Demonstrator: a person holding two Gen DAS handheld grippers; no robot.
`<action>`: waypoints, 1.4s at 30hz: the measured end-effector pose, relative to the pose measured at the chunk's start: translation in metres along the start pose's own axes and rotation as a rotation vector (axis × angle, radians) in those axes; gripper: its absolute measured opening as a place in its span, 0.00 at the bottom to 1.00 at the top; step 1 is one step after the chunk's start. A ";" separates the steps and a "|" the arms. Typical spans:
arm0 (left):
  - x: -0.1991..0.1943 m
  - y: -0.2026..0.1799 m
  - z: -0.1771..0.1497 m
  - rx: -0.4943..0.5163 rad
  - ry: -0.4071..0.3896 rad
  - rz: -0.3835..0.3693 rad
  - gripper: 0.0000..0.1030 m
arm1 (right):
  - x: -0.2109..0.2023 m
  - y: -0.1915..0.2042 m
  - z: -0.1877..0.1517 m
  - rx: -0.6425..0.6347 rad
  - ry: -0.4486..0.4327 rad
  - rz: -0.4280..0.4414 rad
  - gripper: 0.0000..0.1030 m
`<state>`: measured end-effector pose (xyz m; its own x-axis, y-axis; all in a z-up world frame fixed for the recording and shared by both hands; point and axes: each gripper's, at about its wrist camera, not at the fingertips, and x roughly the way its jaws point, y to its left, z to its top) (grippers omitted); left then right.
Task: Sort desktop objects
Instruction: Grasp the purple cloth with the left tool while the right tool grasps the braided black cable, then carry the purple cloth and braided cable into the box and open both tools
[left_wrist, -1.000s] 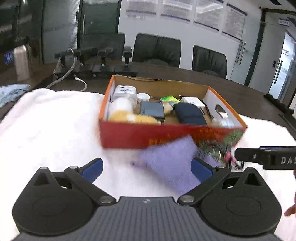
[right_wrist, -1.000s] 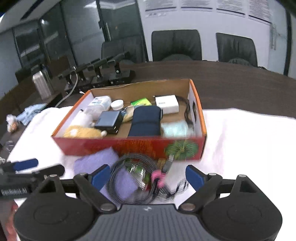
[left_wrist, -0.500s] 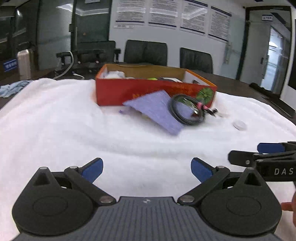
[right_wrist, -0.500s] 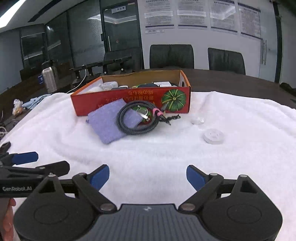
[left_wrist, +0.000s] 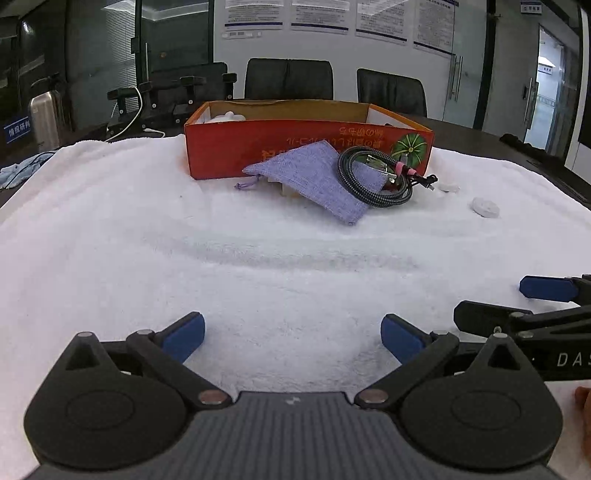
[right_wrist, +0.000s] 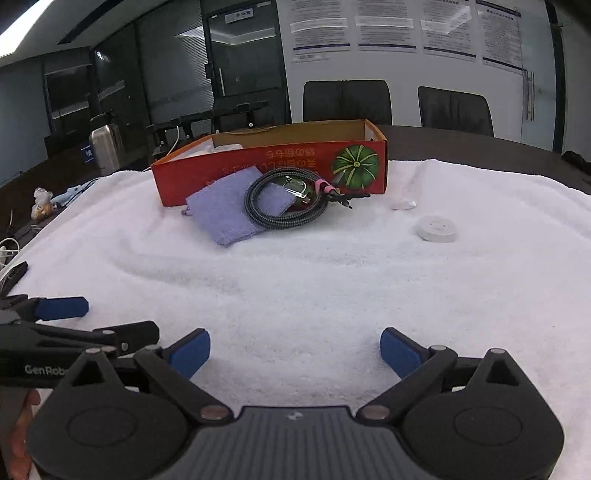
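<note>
White towelling (left_wrist: 155, 236) covers the tabletop under both of your hand-held grippers. Your left hand-held gripper (left_wrist: 291, 334) stands wide open with nothing between its blue pads. Your right hand-held gripper (right_wrist: 295, 349) has just been opening and is spread wide, also empty. Toward the far edge sits the red cardboard box (left_wrist: 258, 147). Against its near wall lies the purple pouch (left_wrist: 317, 179), with the coiled braided cable (left_wrist: 373, 181) resting partly on it. Two small white round pieces (right_wrist: 437, 229) lie apart toward the right edge.
</note>
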<state>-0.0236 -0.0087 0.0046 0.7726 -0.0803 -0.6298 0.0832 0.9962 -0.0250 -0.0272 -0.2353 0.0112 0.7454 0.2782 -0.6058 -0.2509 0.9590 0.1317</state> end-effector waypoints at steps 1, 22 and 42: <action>-0.002 0.001 0.000 -0.005 -0.004 -0.012 1.00 | -0.001 -0.003 0.001 0.011 0.006 0.013 0.96; 0.105 0.058 0.110 -0.304 0.008 -0.204 0.88 | 0.126 -0.077 0.137 0.061 0.103 0.169 0.46; 0.036 0.072 0.113 -0.347 -0.159 -0.335 0.02 | 0.020 -0.066 0.143 0.023 -0.219 0.071 0.19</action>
<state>0.0816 0.0562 0.0676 0.8276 -0.3749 -0.4178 0.1496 0.8647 -0.4795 0.0927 -0.2855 0.1021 0.8432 0.3480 -0.4098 -0.2955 0.9368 0.1874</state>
